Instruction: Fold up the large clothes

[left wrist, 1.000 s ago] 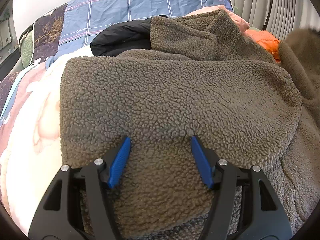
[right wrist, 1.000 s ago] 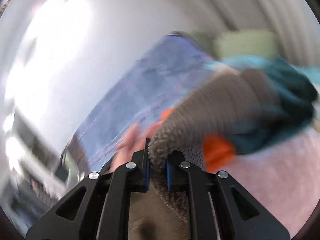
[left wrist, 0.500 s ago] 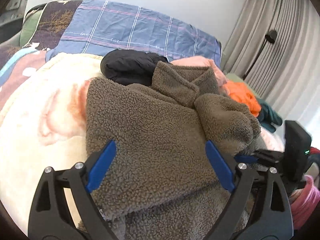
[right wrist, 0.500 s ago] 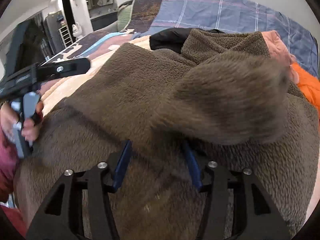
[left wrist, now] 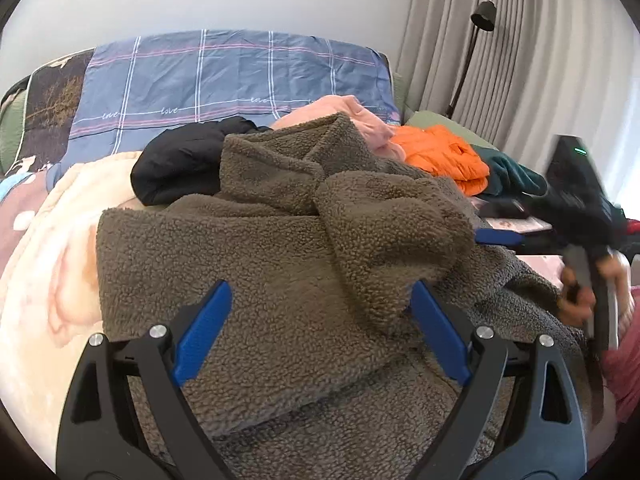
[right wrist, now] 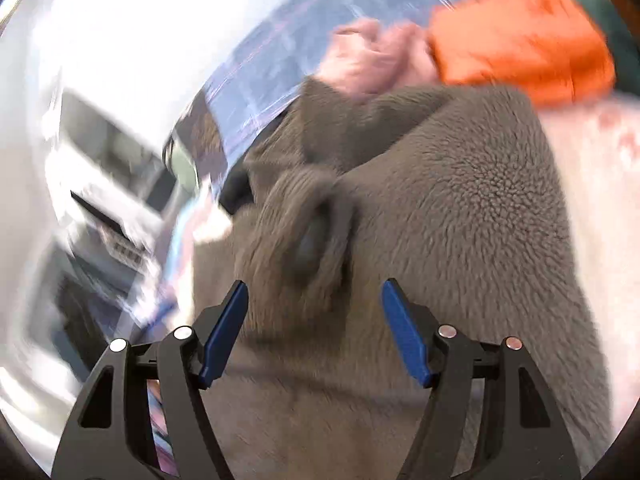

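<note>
A brown fleece jacket [left wrist: 256, 264] lies on the bed, both sleeves folded over its body, collar at the far end. My left gripper [left wrist: 320, 296] is open and empty, hovering over the near part of the jacket. My right gripper [right wrist: 314, 292] is open and empty above the jacket [right wrist: 460, 208], just in front of the folded sleeve's cuff [right wrist: 308, 232]; that view is blurred by motion. The right gripper also shows in the left wrist view [left wrist: 496, 236] at the jacket's right edge, held by a hand.
A black garment [left wrist: 180, 164], a pink garment [left wrist: 352, 116], an orange jacket [left wrist: 444, 156] and a dark teal garment [left wrist: 512, 172] lie behind the fleece. A blue plaid pillow [left wrist: 224, 76] lines the headboard. A cream blanket [left wrist: 48, 264] covers the bed. Curtains and a floor lamp [left wrist: 484, 12] stand at right.
My right gripper has let go of the sleeve, which now lies folded across the jacket, opened, and is swinging away. My left gripper has drawn back a little and stays open.
</note>
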A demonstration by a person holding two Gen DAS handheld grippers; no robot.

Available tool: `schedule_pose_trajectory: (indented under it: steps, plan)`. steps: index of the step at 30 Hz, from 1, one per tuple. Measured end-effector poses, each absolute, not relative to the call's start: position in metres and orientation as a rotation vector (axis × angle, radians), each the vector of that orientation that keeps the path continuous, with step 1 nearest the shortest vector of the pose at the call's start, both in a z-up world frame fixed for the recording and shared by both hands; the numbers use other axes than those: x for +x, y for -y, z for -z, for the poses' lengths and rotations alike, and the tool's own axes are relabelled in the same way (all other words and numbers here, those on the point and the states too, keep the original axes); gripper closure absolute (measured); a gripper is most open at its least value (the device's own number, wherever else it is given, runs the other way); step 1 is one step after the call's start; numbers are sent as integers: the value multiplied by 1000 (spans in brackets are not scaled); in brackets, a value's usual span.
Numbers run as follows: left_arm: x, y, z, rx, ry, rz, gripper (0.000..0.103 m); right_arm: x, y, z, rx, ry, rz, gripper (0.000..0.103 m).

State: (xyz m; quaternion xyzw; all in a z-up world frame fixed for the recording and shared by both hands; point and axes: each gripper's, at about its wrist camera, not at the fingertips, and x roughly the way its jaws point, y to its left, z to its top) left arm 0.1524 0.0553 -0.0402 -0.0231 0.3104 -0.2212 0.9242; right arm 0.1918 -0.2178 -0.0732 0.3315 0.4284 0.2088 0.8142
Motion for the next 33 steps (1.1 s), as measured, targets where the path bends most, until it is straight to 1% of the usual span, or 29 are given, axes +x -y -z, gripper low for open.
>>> schedule_pose_trajectory:
  steps: [2, 4, 8, 11, 14, 17, 19, 20, 21, 22, 23, 24, 26, 28, 29, 31, 32, 33]
  plan:
    - [150, -65, 41, -79, -638, 434, 10, 218, 202, 83, 797, -978, -489, 33]
    - [145, -81, 41, -110, -632, 401, 10, 233, 176, 79, 820, -996, -548, 32]
    - [141, -109, 42, -103, -643, 318, 10, 231, 91, 45, 740, -991, -949, 32]
    - [140, -119, 45, -131, -678, 356, 7, 208, 71, 32, 575, -976, -934, 32]
    - [152, -116, 56, -126, -731, 358, 6, 188, 89, 36, 449, -957, -776, 32]
    - [179, -114, 71, -167, -793, 337, 6, 168, 125, 45, 400, -957, -630, 32]
    - [199, -112, 77, -234, -820, 375, 8, 150, 155, 48, 379, -949, -556, 32]
    - [208, -108, 79, -251, -827, 395, 18, 157, 162, 54, 372, -943, -527, 32]
    - [217, -102, 80, -250, -836, 402, 47, 157, 173, 58, 358, -931, -488, 32]
    - [222, -98, 79, -230, -832, 374, 66, 154, 182, 60, 343, -921, -454, 32]
    - [221, -97, 72, -221, -810, 358, 71, 146, 194, 61, 326, -905, -408, 33]
    - [206, -100, 49, -242, -702, 365, 72, 143, 201, 59, 317, -887, -375, 33]
    - [165, -102, 5, -178, -535, 367, 72, 137, 212, 58, 287, -833, -321, 32]
    - [135, -100, -18, -82, -457, 347, 69, 140, 213, 58, 256, -821, -287, 32]
    - [129, -99, -20, -43, -457, 333, 67, 139, 218, 61, 251, -826, -276, 32]
    - [131, -95, -2, 53, -526, 263, 64, 144, 217, 74, 244, -858, -249, 32]
    - [137, -94, 17, 100, -572, 211, 59, 148, 214, 85, 213, -889, -213, 32]
    - [143, -93, 36, 135, -616, 164, 50, 154, 208, 94, 180, -911, -186, 32]
